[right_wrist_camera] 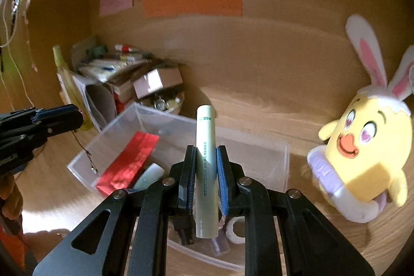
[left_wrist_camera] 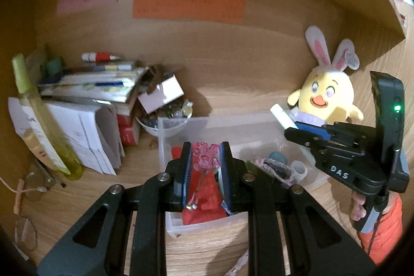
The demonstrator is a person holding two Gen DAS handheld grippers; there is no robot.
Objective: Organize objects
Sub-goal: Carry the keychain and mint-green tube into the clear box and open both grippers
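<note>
Left wrist view shows the left gripper (left_wrist_camera: 205, 170) pinching a pink trinket (left_wrist_camera: 205, 155) over the clear bin (left_wrist_camera: 161, 136), probably so it can drop in beside the red packet (left_wrist_camera: 207, 208) already there. Right wrist view shows the right gripper (right_wrist_camera: 205, 172) squeezing a pale tube (right_wrist_camera: 206, 146), held nearly upright above the same bin (likely the next thing to go in). Green print runs along the tube, too small to read. "DAS" stands on the right gripper's body. Wall notes (left_wrist_camera: 187, 4) are blurred.
</note>
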